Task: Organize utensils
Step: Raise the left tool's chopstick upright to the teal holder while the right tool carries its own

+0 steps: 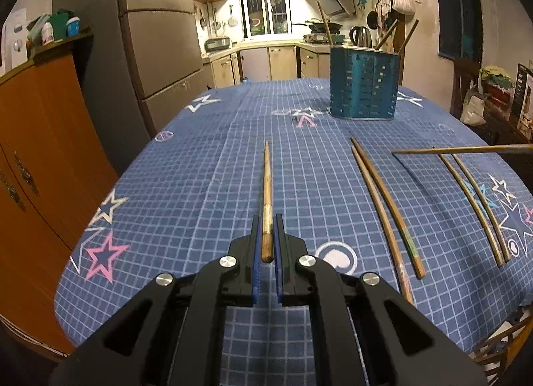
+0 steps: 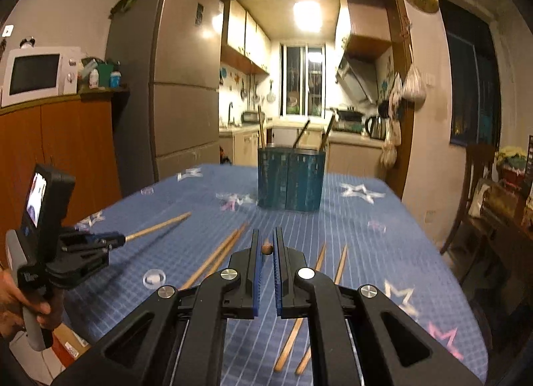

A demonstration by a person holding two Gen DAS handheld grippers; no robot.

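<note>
left gripper: jaws clamped on one chopstick, pinched near its thick butt end. We reckon that's so the long thin part sticks out front and can go into the holder tip first.

left chopstick axis: runs straight ahead along the fingers, thin tip pointing away toward the far end of the table, a bit left of the holder. In the right wrist view it angles up and right off the cloth.

right gripper: jaws together on a second chopstick. From its own camera we only see the round end between the pads. The left wrist view shows the shaft coming in from the right edge, nearly level, tip pointing left, crossways over the loose ones.

holder: blue perforated caddy standing upright at the far end of the table, a few sticks already leaning in it. Looks like the drop-off spot.

loose chopsticks: two pairs lying flat on the blue grid tablecloth, one pair mid-right, another further right. Both run roughly near-to-far, tips away from us, side by side, so easy lengthwise grabs.

our guess: both held sticks need tipping down over the holder next.
</note>
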